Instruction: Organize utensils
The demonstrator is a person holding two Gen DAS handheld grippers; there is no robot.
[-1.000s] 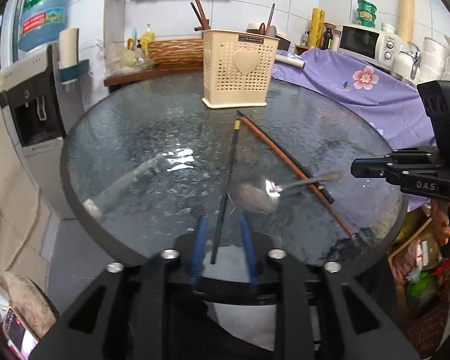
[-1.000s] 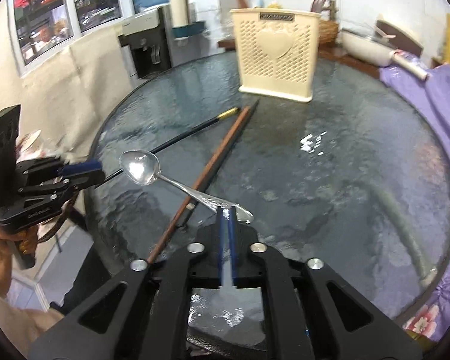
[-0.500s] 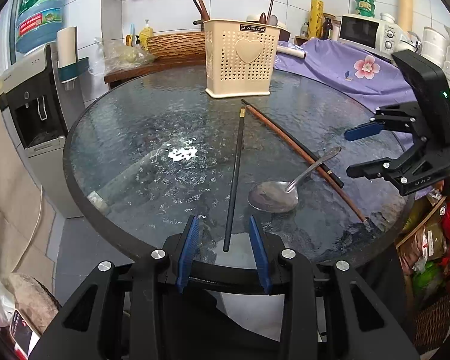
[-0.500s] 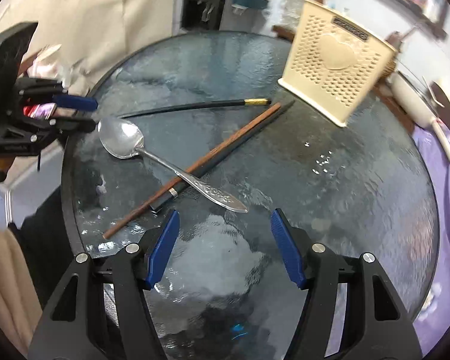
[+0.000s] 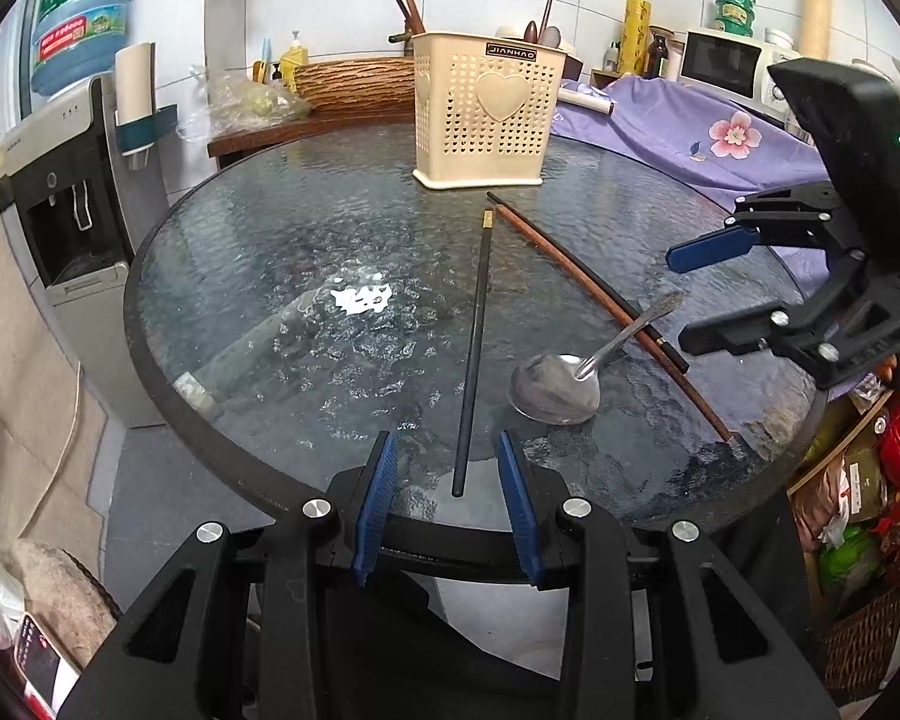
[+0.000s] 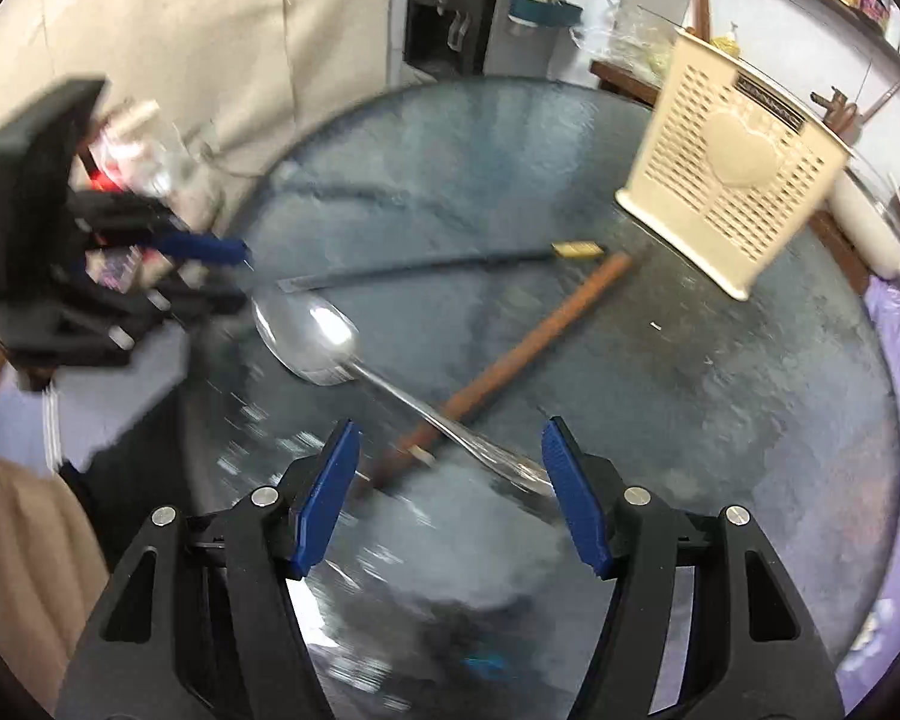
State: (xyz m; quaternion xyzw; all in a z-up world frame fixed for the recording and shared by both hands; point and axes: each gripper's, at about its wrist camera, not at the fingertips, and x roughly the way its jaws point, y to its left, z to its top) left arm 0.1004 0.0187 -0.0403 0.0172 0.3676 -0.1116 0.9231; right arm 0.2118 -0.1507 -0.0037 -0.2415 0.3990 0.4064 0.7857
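While the left gripper (image 5: 447,498) hovered at the near rim of the glass table (image 5: 240,276), its jaws stood partly apart with the near end of the black chopstick (image 5: 474,348) lying between them, untouched. That chopstick's long axis ran straight away from the jaws toward the cream utensil basket (image 5: 489,111), so the left hand looked the better placed to close on it. The right gripper (image 6: 450,492) had its jaws wide apart and clamped on nothing; the spoon's (image 6: 354,360) handle tip lay just inside its right-hand pad, running slantwise away to the bowl at the upper left and resting across the brown chopstick (image 6: 510,354). All three utensils lay on the glass outside the basket, which stood upright at the far side; whether it held anything could not be told.
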